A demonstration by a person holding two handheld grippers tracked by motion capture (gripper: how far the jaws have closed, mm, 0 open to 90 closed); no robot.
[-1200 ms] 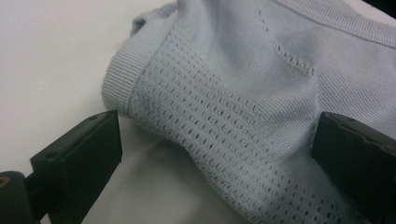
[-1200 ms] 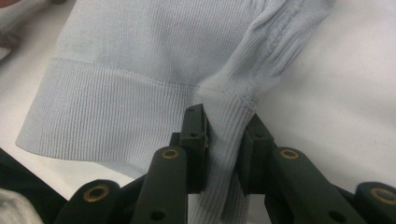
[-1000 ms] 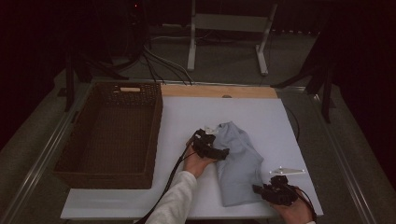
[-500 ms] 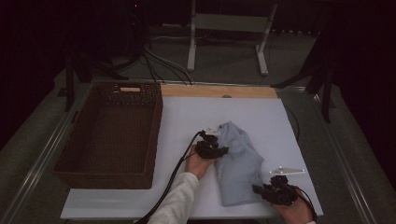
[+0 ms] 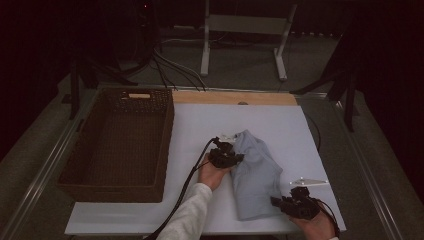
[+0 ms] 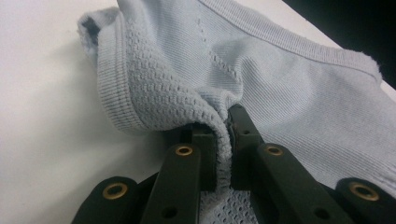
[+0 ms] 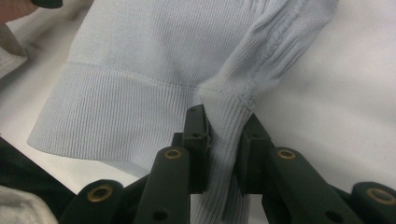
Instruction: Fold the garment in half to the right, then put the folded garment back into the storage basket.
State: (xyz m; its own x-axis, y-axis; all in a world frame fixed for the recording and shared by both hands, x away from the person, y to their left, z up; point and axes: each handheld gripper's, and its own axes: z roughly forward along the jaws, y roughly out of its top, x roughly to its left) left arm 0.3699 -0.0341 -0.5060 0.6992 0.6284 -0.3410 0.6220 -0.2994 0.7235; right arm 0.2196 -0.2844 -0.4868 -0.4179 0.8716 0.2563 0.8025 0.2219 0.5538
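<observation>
A pale blue knit garment [image 5: 255,175] lies folded on the white table top [image 5: 280,125]. My left gripper [image 5: 236,158] is at its upper left edge, and in the left gripper view it [image 6: 228,122] is shut on a fold of the garment [image 6: 280,79]. At the lower right corner sits my right gripper [image 5: 276,202]. The right gripper view shows it [image 7: 224,126] clamped on the ribbed hem of the garment [image 7: 154,56].
A dark wicker basket [image 5: 100,150] stands on the left of the table, its rim next to the white top. A wooden strip [image 5: 235,97] runs along the far edge. Cables [image 5: 190,172] trail from the left gripper toward me.
The left gripper has shifted slightly right, pushing the garment's upper left edge inward. The right gripper has held its place on the hem.
</observation>
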